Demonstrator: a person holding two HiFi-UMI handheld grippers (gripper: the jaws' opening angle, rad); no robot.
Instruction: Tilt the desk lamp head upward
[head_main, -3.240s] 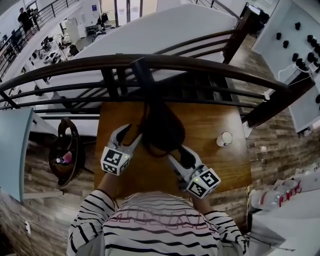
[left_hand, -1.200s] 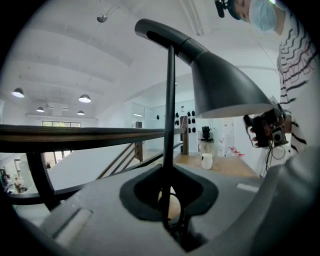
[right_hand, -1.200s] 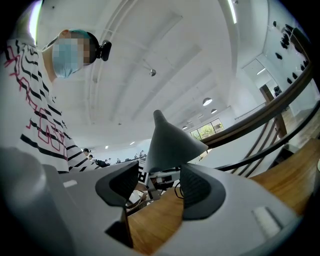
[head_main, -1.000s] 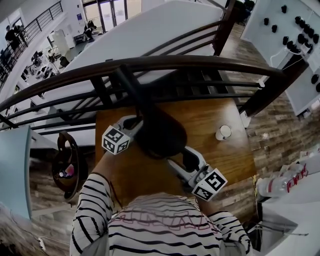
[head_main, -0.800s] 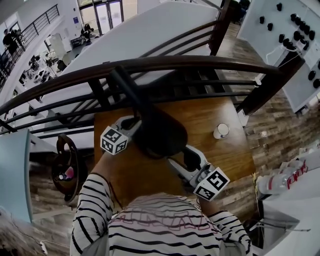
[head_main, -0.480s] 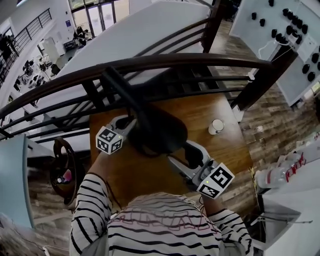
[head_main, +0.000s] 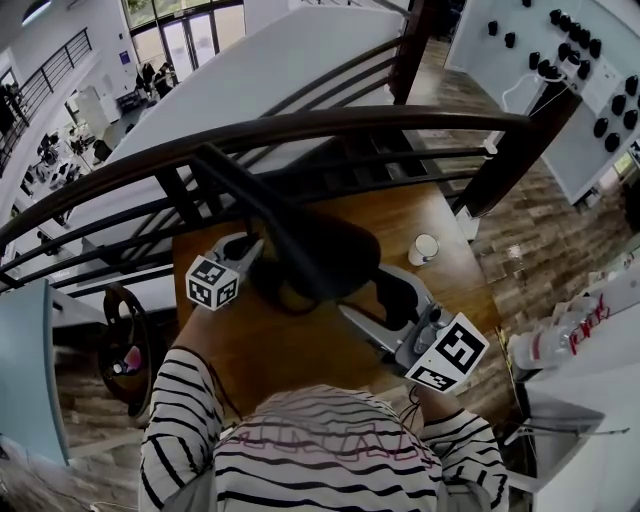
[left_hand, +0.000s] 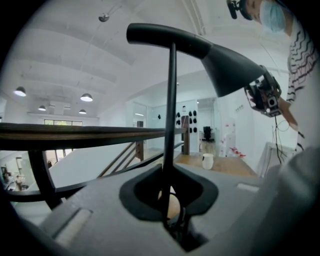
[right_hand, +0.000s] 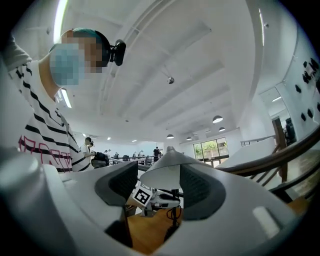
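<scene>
In the right gripper view the right tongs (right_hand: 160, 190) are seen spread about the open mouth of the lamp head (right_hand: 161, 172). Its pale rim meets a pad on either side, so a pinch across the mouth is judged. The head lies straight ahead of these tongs, at the centre of that frame, with its narrow end pointed away and upward.

In the left gripper view the left tongs (left_hand: 169, 197) are pressed together on the thin lamp stem (left_hand: 171, 115), which runs up the middle of the frame to the neck near the top. From that neck the head's long axis is carried to the right and downward, and the mouth ends at the right of the frame, where the right tongs are met.

In the head view the same axis is laid from upper left to lower right above the middle of the wooden counter (head_main: 290, 355). The left tongs are at its left flank and the right tongs at its lower-right end. The right tongs are thus the nearer to the mouth, and the raising of that low end is judged to fall to them while the stem is steadied by the left. A white cup (head_main: 424, 248) is set well apart, toward the right edge of the counter.
</scene>
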